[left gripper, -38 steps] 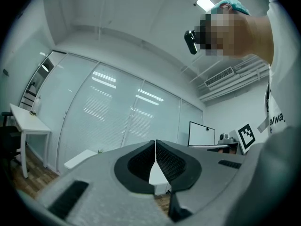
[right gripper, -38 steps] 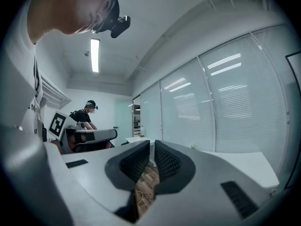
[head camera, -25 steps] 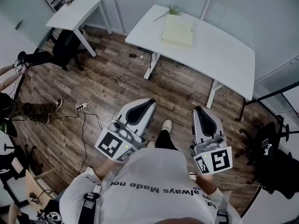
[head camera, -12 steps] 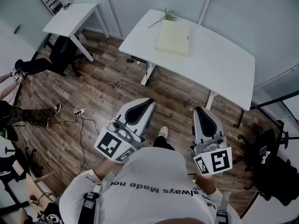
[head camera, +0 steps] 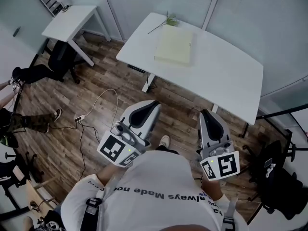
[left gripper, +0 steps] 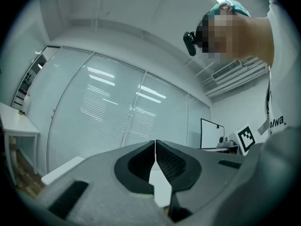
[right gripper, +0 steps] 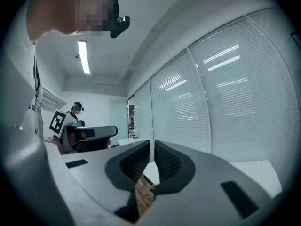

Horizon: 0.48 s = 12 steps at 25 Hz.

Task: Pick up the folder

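Lying well ahead of the left gripper [head camera: 143, 113] and right gripper [head camera: 211, 123], both closed and empty, the folder [head camera: 174, 45] runs lengthwise away; left seems nearer.

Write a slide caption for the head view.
A person holds the left gripper and right gripper shut and empty, facing a white table where a yellow folder lies near a green sprig.

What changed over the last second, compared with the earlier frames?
The person walked toward the white table: it and the folder on it sit lower and nearer in the head view. Nothing was grasped or released. The left gripper and right gripper stay shut and empty; the folder lies untouched.
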Each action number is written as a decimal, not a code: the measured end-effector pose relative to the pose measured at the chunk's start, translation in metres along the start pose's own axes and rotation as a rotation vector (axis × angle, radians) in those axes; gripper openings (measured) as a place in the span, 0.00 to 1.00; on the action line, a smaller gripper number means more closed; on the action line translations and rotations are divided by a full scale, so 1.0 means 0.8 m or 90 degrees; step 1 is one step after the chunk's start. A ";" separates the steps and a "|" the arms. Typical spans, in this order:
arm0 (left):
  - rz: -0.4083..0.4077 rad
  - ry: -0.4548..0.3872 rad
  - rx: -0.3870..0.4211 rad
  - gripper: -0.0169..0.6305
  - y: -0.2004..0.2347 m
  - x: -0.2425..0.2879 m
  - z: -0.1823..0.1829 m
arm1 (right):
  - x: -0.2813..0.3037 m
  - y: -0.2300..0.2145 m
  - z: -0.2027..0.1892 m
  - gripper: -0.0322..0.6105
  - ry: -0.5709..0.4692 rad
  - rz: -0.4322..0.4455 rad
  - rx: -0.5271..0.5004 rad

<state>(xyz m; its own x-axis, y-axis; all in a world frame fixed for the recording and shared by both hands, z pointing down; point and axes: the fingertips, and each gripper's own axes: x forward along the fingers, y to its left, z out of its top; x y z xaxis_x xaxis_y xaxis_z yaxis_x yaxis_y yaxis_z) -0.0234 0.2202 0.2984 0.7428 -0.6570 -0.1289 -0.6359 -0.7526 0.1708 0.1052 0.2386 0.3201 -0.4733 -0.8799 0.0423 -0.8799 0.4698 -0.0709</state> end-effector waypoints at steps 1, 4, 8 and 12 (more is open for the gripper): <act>0.001 0.000 0.001 0.05 0.002 0.008 -0.002 | 0.003 -0.008 0.000 0.10 0.000 0.001 -0.001; 0.007 -0.002 0.000 0.05 0.009 0.030 -0.006 | 0.016 -0.029 -0.001 0.10 0.002 0.007 -0.003; 0.014 0.003 -0.009 0.05 0.020 0.052 -0.013 | 0.033 -0.049 -0.002 0.10 0.011 0.010 -0.001; 0.016 0.006 -0.009 0.05 0.034 0.072 -0.018 | 0.048 -0.066 -0.006 0.10 0.016 0.008 0.001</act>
<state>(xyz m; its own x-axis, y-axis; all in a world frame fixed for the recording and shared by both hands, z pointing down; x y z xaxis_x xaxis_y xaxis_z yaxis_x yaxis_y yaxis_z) 0.0052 0.1628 0.3096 0.7292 -0.6746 -0.1149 -0.6511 -0.7356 0.1870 0.1335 0.1799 0.3304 -0.4856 -0.8717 0.0664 -0.8736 0.4812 -0.0728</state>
